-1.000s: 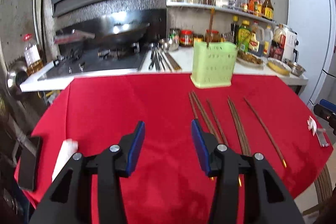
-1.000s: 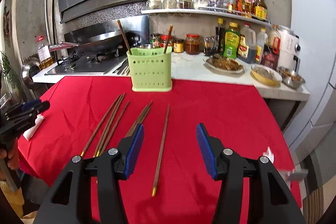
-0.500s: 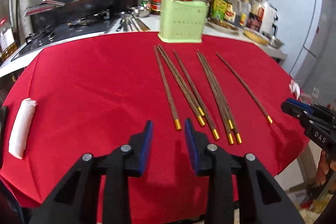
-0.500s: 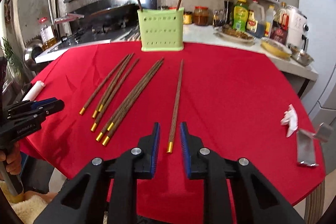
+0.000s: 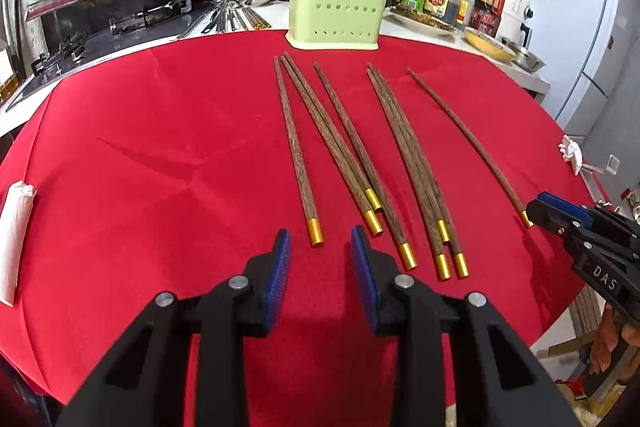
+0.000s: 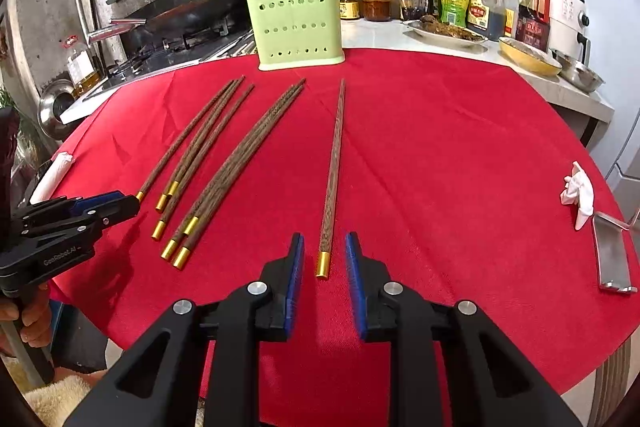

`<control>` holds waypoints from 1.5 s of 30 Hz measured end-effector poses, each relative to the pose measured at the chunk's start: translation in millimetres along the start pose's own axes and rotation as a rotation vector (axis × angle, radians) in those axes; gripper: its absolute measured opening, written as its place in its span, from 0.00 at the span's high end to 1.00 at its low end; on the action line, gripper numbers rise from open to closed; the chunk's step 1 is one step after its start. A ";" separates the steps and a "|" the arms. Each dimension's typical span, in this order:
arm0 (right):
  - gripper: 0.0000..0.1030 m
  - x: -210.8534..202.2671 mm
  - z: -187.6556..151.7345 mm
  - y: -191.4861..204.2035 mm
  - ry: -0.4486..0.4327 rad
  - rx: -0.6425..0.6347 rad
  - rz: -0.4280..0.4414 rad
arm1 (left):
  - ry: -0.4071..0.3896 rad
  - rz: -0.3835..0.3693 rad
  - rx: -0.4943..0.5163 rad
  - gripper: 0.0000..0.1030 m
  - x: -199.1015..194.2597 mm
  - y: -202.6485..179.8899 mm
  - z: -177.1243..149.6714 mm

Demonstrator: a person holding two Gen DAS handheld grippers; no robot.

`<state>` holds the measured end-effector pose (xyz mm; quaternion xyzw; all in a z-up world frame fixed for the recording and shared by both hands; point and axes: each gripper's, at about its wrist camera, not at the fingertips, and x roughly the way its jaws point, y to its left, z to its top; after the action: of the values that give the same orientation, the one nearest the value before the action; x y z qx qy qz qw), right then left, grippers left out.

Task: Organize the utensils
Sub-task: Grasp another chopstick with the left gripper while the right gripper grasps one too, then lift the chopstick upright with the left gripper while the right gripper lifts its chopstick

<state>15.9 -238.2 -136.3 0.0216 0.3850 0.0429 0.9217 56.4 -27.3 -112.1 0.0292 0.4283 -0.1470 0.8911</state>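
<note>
Chopsticks [image 5: 344, 151] lying fanned on red tablecloth [image 5: 160, 147], gold caps toward camera, near green holder [image 5: 338, 11] standing at cloth's far edge. Left gripper [image 5: 318, 255] hovering behind leftmost chopstick [image 5: 296, 155], fingers apart, gripping nothing. Right gripper [image 6: 323, 259] opening slightly, single chopstick [image 6: 334, 167] cap lying between pads, untouched.

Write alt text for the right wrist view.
The right claw hangs with its jaws opening around the gold tip of a lone chopstick on a red tablecloth. Seven more chopsticks lie to its left, before a green utensil holder holding two chopsticks.
</note>
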 end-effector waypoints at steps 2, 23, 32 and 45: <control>0.77 3.5 0.4 0.2 0.006 -0.003 0.005 | -0.001 0.014 0.009 0.70 3.6 -2.9 2.2; 0.93 10.9 -4.3 3.4 -0.020 -0.030 -0.023 | -0.022 0.115 0.084 0.93 2.9 -2.5 0.5; 0.93 -0.4 2.7 -5.0 -0.044 -0.006 -0.022 | -0.075 0.111 0.038 0.93 -17.5 12.8 1.9; 0.93 -43.9 20.2 -5.0 -0.151 0.004 -0.015 | -0.234 0.099 0.030 0.93 -70.5 19.2 16.6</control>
<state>-0.1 -247.5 -91.4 0.0236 0.3145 0.0333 0.9484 32.8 4.8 -48.5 0.0465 0.3170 -0.1115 0.9407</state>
